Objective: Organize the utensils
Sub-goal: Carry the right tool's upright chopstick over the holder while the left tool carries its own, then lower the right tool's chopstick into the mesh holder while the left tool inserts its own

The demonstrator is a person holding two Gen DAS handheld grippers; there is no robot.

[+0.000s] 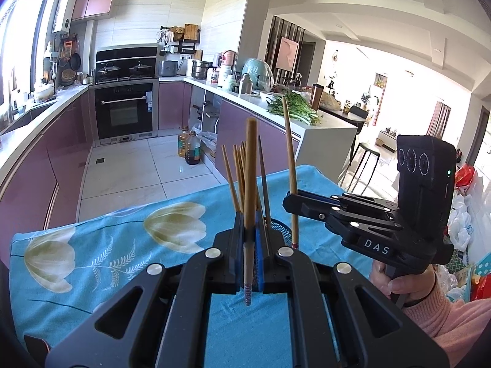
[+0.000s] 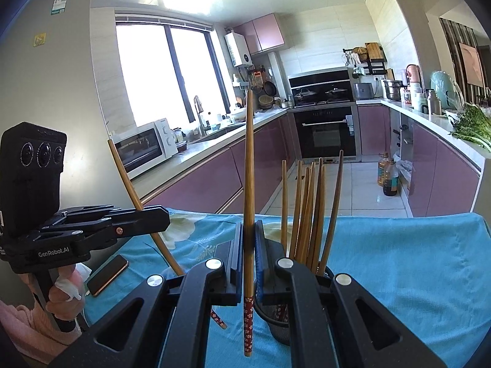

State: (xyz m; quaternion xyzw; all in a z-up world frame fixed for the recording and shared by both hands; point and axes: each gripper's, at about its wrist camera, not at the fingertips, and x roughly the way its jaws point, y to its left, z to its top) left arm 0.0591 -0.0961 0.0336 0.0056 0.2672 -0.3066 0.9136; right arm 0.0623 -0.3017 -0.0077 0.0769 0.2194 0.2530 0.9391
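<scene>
Left wrist view: the left claw (image 1: 251,239) pinches one bamboo chopstick (image 1: 250,178) upright, while the right claw (image 2: 249,245) clamps a second chopstick (image 2: 249,184) just beside the mesh holder (image 2: 276,322) of chopsticks on the blue floral-clothed desk (image 2: 399,260). Light, stiff and smooth, each likely handles best gripped near mid-shaft. A purple-cabinet kitchen lies beyond, far side.
</scene>
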